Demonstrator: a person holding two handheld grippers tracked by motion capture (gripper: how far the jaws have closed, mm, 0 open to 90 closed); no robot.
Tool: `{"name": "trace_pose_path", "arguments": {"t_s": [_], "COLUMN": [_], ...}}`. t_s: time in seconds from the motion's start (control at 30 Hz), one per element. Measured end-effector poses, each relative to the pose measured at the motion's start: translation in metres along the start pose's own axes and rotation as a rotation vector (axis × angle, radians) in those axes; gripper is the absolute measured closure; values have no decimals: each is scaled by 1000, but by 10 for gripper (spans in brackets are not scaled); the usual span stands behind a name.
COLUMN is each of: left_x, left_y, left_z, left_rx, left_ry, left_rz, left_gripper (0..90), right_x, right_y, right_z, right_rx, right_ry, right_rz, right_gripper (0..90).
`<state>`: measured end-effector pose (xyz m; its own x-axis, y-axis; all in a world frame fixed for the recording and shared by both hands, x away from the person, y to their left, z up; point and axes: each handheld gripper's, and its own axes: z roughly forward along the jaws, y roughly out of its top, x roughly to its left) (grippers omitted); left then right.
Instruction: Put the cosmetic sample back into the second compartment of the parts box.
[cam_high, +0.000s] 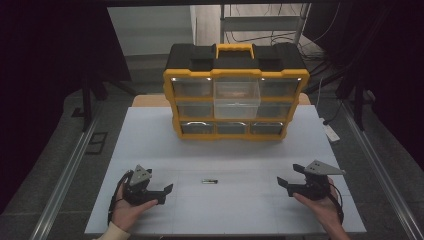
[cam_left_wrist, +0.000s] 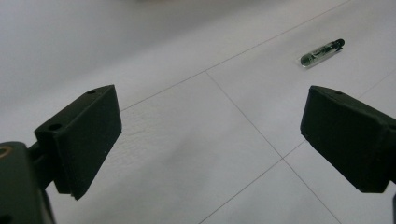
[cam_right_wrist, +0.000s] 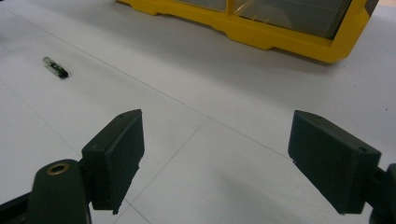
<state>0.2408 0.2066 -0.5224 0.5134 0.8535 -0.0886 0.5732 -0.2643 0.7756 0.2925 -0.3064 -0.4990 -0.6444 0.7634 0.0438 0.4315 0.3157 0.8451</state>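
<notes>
At the near edge of the white counter (cam_high: 150, 140), a person's two hands each held a gripper low over the surface. The left gripper (cam_high: 167, 189) pointed inward from the near left, the right gripper (cam_high: 281, 181) inward from the near right. Both sets of black fingers (cam_left_wrist: 79, 140) stood spread wide, with nothing between them.

Between the two grippers, on bare counter and well apart from either, a small dark cylinder (cam_high: 209, 181) with one pale end lay flat on its side. In the left gripper view it sat beyond the fingers toward the upper right (cam_left_wrist: 322, 52); in the right gripper view it lay at the upper left (cam_right_wrist: 55, 67).

Past the cylinder, a broad open stretch of counter ran to a yellow-and-black drawer organizer (cam_high: 235, 90) standing upright near the far edge. Its clear centre drawer (cam_high: 236, 97) in the top row jutted forward, pulled out; the other drawers sat flush.
</notes>
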Motion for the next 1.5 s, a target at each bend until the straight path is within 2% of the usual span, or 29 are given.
{"name": "trace_pose_path", "arguments": {"t_s": [0.37,0.7,0.87,1.07,1.5], "left_x": [0,-1,-1,-1,-1], "left_y": [0,0,0,0,1], "left_z": [2,4,4,3,3], "left_rx": [6,10,14,15,9], "left_ry": [-19,-30,-36,-40,-37], "left_rz": [6,1,4,7,7], "left_gripper": [61,61,62,63,64], "right_x": [0,2,4,7,15], "right_y": [1,5,10,18,34], "right_z": [4,4,5,6,16], "right_rx": [20,8,4,-9,2], "right_ry": [-4,4,-1,10,45], "right_rz": [0,-6,-11,-18,-44], "right_gripper": [183,182,181,181,175]}}
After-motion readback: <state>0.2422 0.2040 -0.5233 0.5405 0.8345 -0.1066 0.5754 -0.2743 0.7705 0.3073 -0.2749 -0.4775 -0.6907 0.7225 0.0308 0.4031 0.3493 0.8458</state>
